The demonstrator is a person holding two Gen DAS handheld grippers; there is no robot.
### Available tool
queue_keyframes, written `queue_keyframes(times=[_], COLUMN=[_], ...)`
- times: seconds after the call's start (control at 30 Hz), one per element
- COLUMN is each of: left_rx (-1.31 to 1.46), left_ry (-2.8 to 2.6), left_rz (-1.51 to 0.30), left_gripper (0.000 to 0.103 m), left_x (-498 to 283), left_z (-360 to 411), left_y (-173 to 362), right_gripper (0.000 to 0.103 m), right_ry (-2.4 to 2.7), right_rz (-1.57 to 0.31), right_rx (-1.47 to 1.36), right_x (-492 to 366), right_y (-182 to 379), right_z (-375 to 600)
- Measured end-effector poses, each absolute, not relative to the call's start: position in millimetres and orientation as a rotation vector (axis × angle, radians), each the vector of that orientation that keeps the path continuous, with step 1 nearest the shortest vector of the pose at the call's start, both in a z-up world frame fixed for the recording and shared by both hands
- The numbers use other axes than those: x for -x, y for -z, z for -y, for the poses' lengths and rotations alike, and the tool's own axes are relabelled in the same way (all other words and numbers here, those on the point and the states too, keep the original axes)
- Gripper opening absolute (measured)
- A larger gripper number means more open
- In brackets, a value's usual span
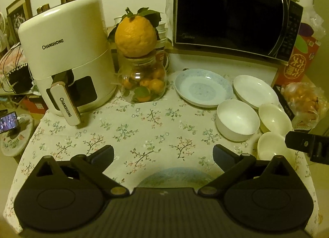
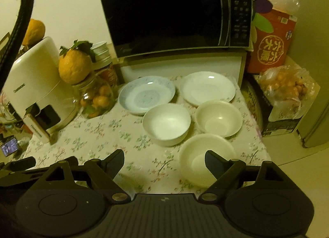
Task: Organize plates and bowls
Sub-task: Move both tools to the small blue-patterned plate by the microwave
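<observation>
Glossy round white bowl (image 2: 167, 123) on floral tablecloth (image 2: 131, 139); both hand-held grippers gape wide, empty

Table under a flowered cloth (image 2: 107, 133). Along the back edge: white air fryer (image 1: 65, 52) at the left corner, glass jar (image 1: 144, 81) of small oranges beside it, microwave stand (image 2: 181, 66). Toward the right edge: blue plate (image 2: 147, 95), white plate (image 2: 207, 88), three white bowls (image 2: 166, 123) (image 2: 219, 118) (image 2: 195, 155) close together. Another bluish plate (image 1: 174, 177) at the front edge.

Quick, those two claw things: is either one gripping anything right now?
Left gripper: open, holding nothing, above the tablecloth.
Right gripper: open, holding nothing; one finger is in front of the nearest bowl.
</observation>
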State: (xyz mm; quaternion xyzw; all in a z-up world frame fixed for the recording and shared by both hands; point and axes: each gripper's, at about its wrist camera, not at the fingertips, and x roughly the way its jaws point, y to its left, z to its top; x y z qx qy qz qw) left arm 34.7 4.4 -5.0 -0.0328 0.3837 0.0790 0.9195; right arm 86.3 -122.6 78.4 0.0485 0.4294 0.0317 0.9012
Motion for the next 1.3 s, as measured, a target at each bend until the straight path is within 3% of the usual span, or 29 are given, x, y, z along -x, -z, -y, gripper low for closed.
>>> queue_keyframes(times=[0.8, 1.03, 1.3], left_rx=[0.17, 0.269, 0.298], left_ry=[-0.138, -0.171, -0.19], left_rz=[-0.788, -0.802, -0.832], left_gripper=[0.102, 0.094, 0.091], left_x=[-92, -130, -172], left_z=[-3, -19, -27], left_y=[5, 16, 43], right_gripper=[0.088, 0.087, 0.086], right_ry=[0.08, 0.103, 0.015], right_rz=[-0.928, -0.916, -0.938], right_rx=[-0.206, -0.292, -0.286], right_x=[-121, -152, -201], right_y=[-77, -71, -47], right_z=[176, 195, 181])
